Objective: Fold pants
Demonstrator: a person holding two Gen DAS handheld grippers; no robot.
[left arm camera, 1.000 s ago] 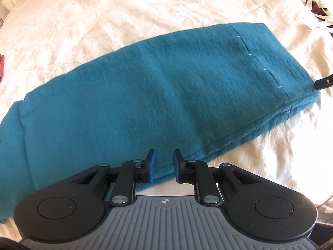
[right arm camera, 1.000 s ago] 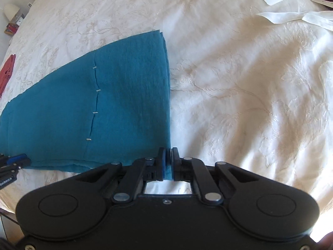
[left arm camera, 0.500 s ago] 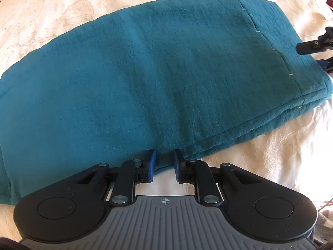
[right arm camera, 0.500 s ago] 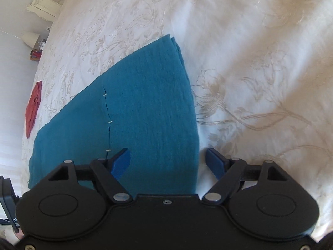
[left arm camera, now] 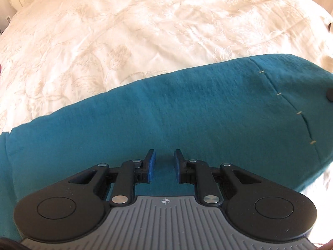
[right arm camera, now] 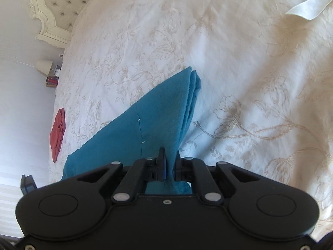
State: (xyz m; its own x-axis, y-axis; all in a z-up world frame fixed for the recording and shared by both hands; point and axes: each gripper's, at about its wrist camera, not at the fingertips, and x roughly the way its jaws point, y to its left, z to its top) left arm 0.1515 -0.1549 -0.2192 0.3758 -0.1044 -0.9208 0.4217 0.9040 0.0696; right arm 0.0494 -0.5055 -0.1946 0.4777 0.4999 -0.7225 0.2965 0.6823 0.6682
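Observation:
Teal pants (left arm camera: 187, 108), folded lengthwise, lie across the cream bedspread. My left gripper (left arm camera: 164, 162) hovers over the middle of their near half. Its blue pads stand a narrow gap apart with nothing pinched, only cloth underneath. In the right wrist view the pants' end (right arm camera: 162, 112) is gathered into a raised ridge. My right gripper (right arm camera: 169, 162) is closing on it, and the pads press the layered cloth between them. A black bit of the right gripper (left arm camera: 329, 93) shows at the pants' right end. A corner of the left gripper (right arm camera: 28, 183) peeks in at the far left.
The embroidered bedspread (left arm camera: 145, 31) stretches far beyond the pants. A red cloth (right arm camera: 57, 134) lies near the bed's left edge. A tufted headboard (right arm camera: 52, 10) and a small lamp (right arm camera: 43, 66) stand at the back left. White fabric strips (right arm camera: 308, 8) lie at the top right.
My left gripper moved from the pants' near edge to over the cloth. My right gripper opened wide, shifted onto the pants' end, then closed on it, bunching it up.

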